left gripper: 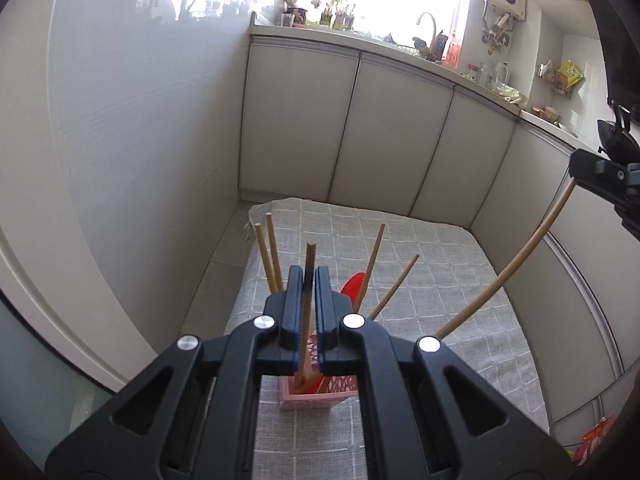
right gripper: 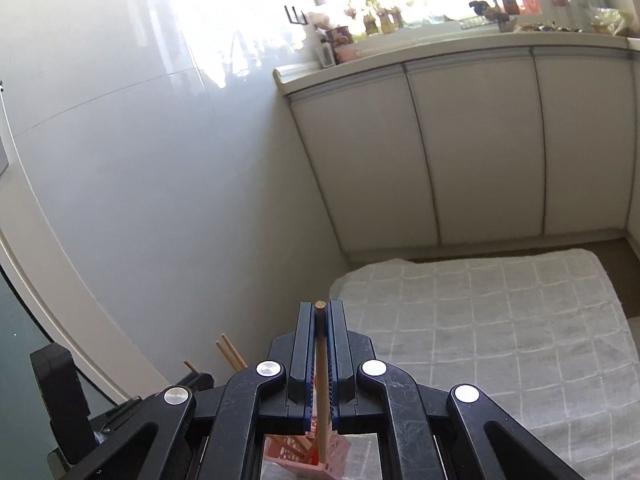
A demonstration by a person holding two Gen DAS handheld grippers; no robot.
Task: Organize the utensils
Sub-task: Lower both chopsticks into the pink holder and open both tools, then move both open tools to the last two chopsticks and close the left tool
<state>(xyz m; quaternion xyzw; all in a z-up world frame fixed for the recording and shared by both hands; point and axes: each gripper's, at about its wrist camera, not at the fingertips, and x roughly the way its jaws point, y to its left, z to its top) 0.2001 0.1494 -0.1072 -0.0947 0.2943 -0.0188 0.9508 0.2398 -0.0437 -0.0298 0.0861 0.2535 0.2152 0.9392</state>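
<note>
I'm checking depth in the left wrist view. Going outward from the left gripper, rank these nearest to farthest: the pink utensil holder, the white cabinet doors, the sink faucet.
1. Pink utensil holder, just below the left gripper, on the checked cloth.
2. White cabinet doors, beyond the table's far edge.
3. Sink faucet, on the counter by the window, upper right.

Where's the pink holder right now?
The pink holder stands on the grey checked cloth straight below the left gripper, with chopsticks and a red utensil in it; in the right wrist view it peeks out under the right gripper.
</note>
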